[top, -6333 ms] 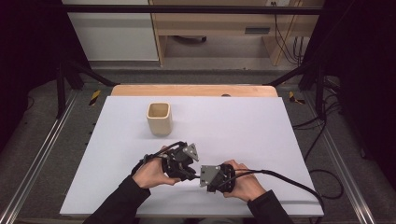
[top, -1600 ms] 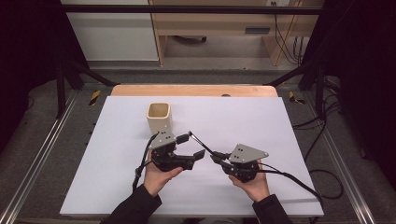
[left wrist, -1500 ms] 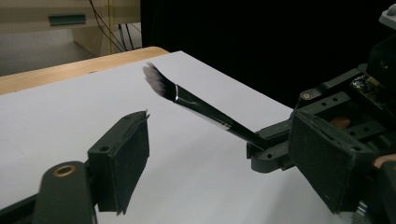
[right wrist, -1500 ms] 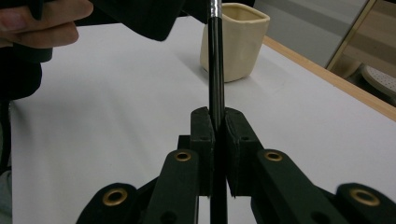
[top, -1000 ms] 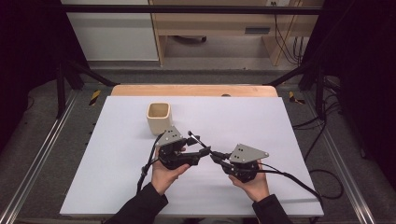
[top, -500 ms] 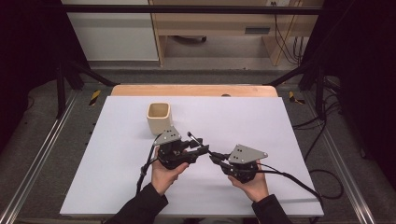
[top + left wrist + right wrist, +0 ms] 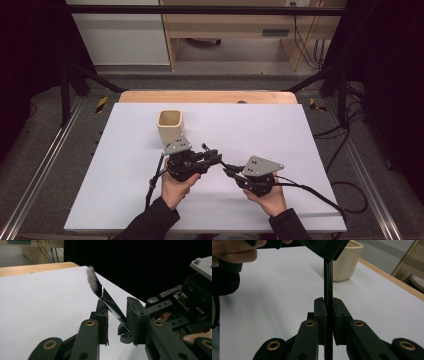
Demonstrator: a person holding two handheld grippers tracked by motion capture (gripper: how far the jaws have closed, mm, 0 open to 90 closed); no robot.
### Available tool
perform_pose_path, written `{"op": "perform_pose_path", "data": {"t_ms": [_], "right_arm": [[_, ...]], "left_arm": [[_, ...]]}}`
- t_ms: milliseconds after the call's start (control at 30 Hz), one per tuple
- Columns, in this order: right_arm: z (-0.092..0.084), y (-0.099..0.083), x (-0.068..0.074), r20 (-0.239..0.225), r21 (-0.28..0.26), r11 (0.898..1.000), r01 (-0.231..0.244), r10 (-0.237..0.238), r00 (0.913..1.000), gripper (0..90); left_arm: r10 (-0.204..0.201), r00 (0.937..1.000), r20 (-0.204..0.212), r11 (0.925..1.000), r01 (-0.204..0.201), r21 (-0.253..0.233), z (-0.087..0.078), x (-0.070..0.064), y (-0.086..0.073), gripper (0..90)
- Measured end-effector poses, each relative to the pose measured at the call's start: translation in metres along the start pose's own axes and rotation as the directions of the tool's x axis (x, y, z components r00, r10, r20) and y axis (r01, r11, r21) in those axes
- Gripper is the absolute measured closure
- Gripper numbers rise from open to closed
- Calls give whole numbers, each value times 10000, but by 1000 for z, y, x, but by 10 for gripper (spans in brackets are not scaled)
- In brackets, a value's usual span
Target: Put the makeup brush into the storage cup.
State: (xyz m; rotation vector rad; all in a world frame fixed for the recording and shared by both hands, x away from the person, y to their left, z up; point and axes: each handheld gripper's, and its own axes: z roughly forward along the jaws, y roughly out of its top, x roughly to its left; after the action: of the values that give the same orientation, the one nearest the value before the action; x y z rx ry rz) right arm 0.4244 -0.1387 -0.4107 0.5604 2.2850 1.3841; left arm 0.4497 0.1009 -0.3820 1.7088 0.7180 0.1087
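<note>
Bench: we saw a white sheet covering it, with a strip of bare wood along the far edge.
Cup: we found a cream, square-mouthed cup standing upright toward the far left of the bench, just beyond the left claw.
Brush: we made out a slim makeup brush with a black glossy handle and a soft grey-white tuft, tilted and spanning between the two claws near the middle of the bench.
Left claw: we saw its jaws parted narrowly, the brush handle passing through the gap; whether either jaw touched it we could not tell.
Right claw: we saw its jaws pressed onto the brush handle.
</note>
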Motion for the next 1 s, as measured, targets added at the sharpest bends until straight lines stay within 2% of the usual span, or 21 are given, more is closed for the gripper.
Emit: {"op": "perform_pose_path", "data": {"t_ms": [600, 1000], "right_arm": [[4, -2, 2, 55, 170, 9999, -26, 25, 10000, 815], [5, -3, 2, -32, 144, 9999, -78, 79, 10000, 813]], "left_arm": [[295, 9994, 205, 9995, -294, -68, -1, -13, -2, 827], [436, 9989, 159, 9990, -434, -99, -1, -16, -3, 834]]}}
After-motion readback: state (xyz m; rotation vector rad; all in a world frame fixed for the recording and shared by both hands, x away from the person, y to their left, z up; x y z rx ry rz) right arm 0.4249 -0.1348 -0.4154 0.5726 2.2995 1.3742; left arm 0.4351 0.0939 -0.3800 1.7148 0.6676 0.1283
